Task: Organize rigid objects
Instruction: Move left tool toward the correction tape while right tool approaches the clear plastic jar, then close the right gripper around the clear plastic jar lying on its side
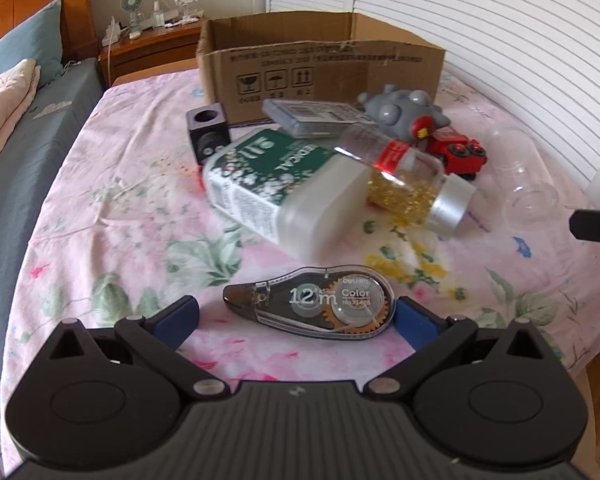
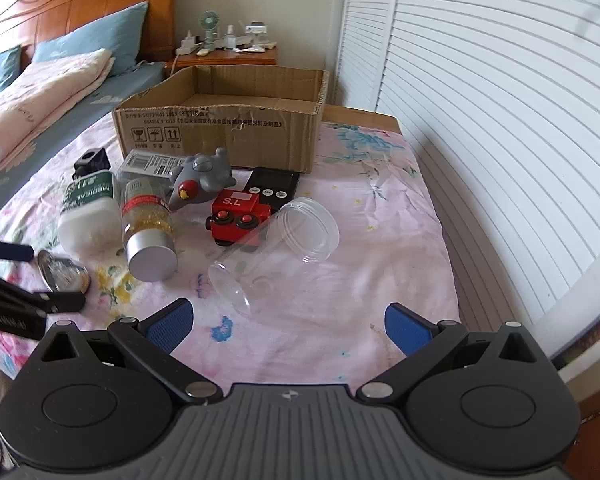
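Note:
My left gripper (image 1: 298, 314) is open, its blue pads either side of a clear correction tape dispenser (image 1: 310, 306) lying on the flowered cloth. Behind it lie a green-and-white bottle (image 1: 278, 182), a jar of gold bits (image 1: 404, 178), a red toy truck (image 1: 456, 152), a grey toy plane (image 1: 402, 112), a flat plastic case (image 1: 314, 118) and a black cube (image 1: 207, 130). My right gripper (image 2: 290, 326) is open and empty, just short of a clear plastic jar (image 2: 274, 252) lying on its side. An open cardboard box (image 2: 224, 120) stands at the back.
A black device (image 2: 274, 186) lies by the box. The table's right edge runs along white louvred doors (image 2: 500, 120). A bed (image 2: 40, 92) is at the left and a nightstand (image 2: 228, 54) with small items stands behind the box.

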`<state>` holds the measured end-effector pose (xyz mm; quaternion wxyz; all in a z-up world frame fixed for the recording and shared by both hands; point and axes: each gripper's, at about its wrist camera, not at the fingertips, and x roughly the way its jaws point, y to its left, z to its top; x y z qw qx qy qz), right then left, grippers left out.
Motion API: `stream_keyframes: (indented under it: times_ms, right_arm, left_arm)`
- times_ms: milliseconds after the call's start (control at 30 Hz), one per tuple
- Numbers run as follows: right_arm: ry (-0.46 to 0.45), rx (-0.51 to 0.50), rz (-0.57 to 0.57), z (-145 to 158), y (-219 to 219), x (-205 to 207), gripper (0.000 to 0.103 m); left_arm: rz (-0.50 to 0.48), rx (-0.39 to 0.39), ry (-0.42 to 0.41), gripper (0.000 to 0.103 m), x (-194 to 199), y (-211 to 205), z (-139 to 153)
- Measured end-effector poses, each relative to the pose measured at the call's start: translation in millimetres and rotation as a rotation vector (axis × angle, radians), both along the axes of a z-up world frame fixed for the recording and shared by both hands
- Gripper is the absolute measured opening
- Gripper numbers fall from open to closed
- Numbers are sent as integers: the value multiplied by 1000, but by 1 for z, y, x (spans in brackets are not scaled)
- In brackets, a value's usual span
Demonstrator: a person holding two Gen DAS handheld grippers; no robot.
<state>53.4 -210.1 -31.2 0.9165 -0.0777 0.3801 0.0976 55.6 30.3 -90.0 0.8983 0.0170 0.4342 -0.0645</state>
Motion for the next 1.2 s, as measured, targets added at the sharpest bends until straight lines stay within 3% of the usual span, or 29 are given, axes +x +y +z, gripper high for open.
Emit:
stream_keyframes:
  times_ms: [233,400,600,800,1067,1200]
  right_arm:
    - [-22,35,195,6,-7,26,103]
    - [-36,16,316,12,0,67,103]
    - [122,90,372,-4,0,102,103]
    - [196,59,361,-8,4,72,103]
    - [270,-49,204,-35,27,46,103]
    - [224,-23,170,-37,25,39,103]
  left_arm:
    - [21,0,-9,103,-1,0,-1]
    - [25,-1,-19,103,-2,0,-2]
    - [36,-2,-30,103,-2,-1,-3]
    - [33,-1,-34,103,-3,-1,-3]
    - [28,-4,-67,103,-8,0,-5]
    - [25,-5,-79,103,-10,0,-5]
